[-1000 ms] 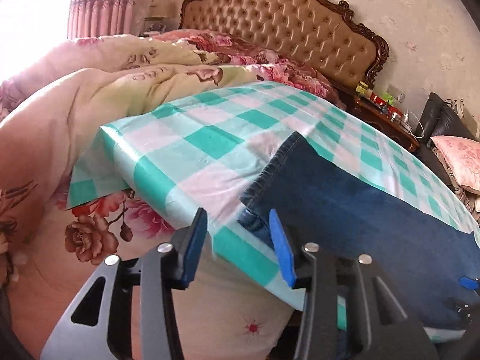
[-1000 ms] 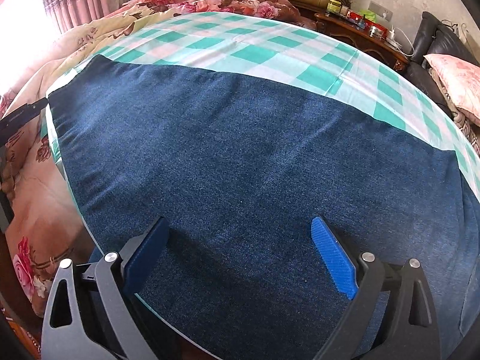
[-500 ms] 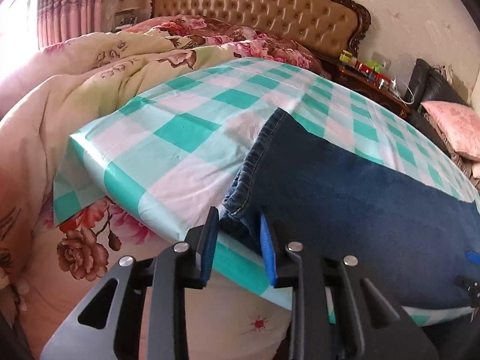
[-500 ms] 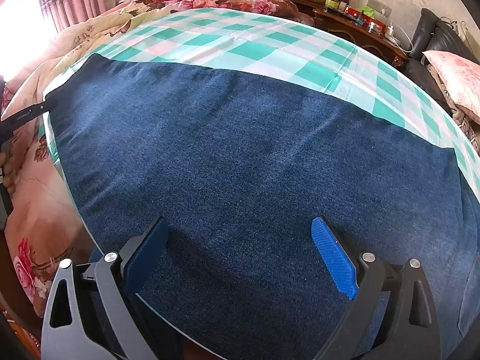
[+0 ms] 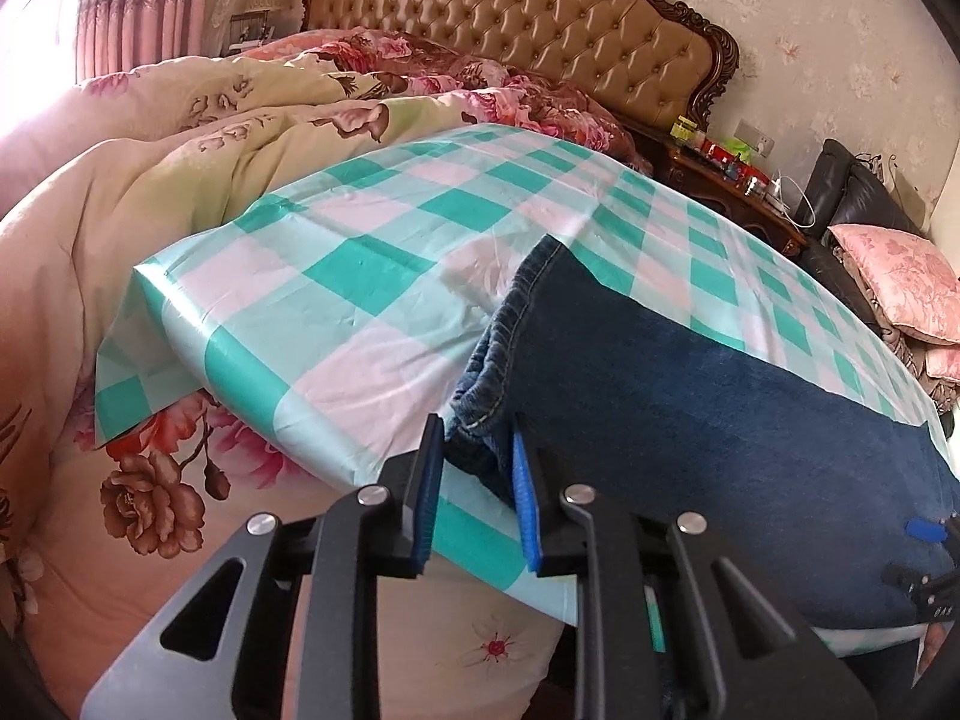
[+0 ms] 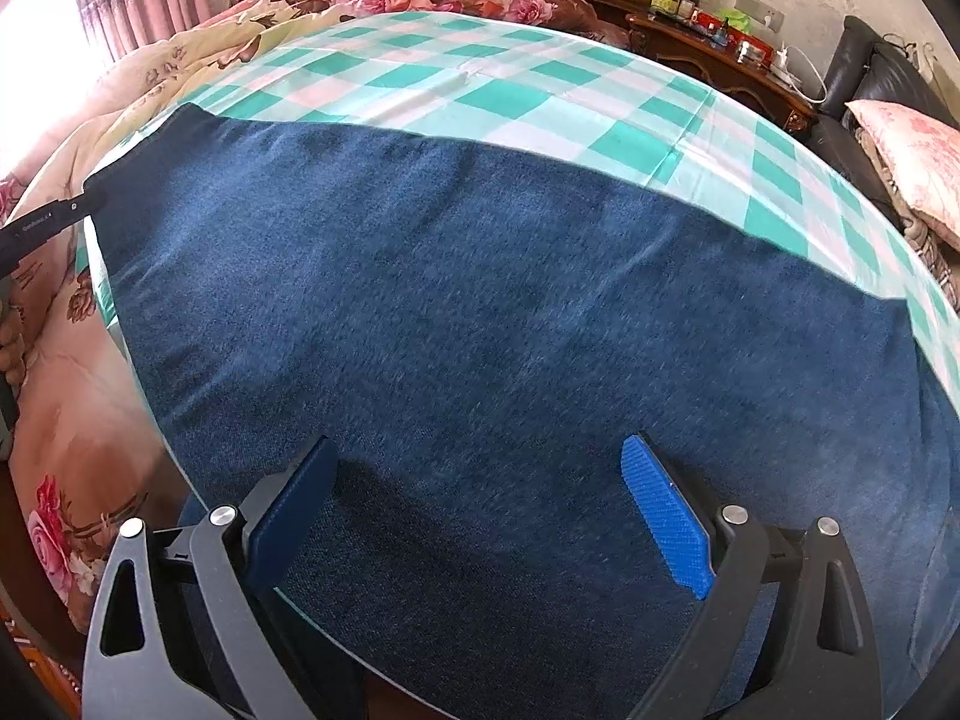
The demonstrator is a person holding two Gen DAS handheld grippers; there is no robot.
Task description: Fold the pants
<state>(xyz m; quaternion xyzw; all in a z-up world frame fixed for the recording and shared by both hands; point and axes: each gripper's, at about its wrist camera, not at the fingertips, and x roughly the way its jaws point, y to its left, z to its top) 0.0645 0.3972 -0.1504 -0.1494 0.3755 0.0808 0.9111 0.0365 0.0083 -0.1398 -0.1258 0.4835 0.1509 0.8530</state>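
- Pants (image 5: 690, 402): dark blue denim, laid flat on a green-and-white checked cloth (image 5: 372, 276) over a raised surface beside the bed. Near edge runs along, and partly over, the surface's front edge.
- Long axis runs left to right across both views. The stitched hem end (image 5: 510, 324) sits at the left; the rest stretches away to the right.
- Left gripper (image 5: 474, 480): jaws drawn narrow, blue pads (image 5: 525, 504) on either side of the near corner of that hem end. Denim bunches between them. Looks like a pinch on the fabric, though whether both pads press fully is hard to read at this angle.
- Right gripper (image 6: 480, 510): jaws spread wide, holding nothing, poised over the near edge of the pants (image 6: 510, 330) further along their length. Pads (image 6: 666, 522) appear just above or grazing the cloth.
- Judgement: the left tool is the one at the free end, so a lengthwise fold would carry that corner rightward along the axis toward the far end.
- Surroundings: floral quilt (image 5: 180, 150) left and below, tufted headboard (image 5: 528, 18) behind, cluttered nightstand (image 5: 726, 180) and pink cushion (image 5: 894, 276) at right.
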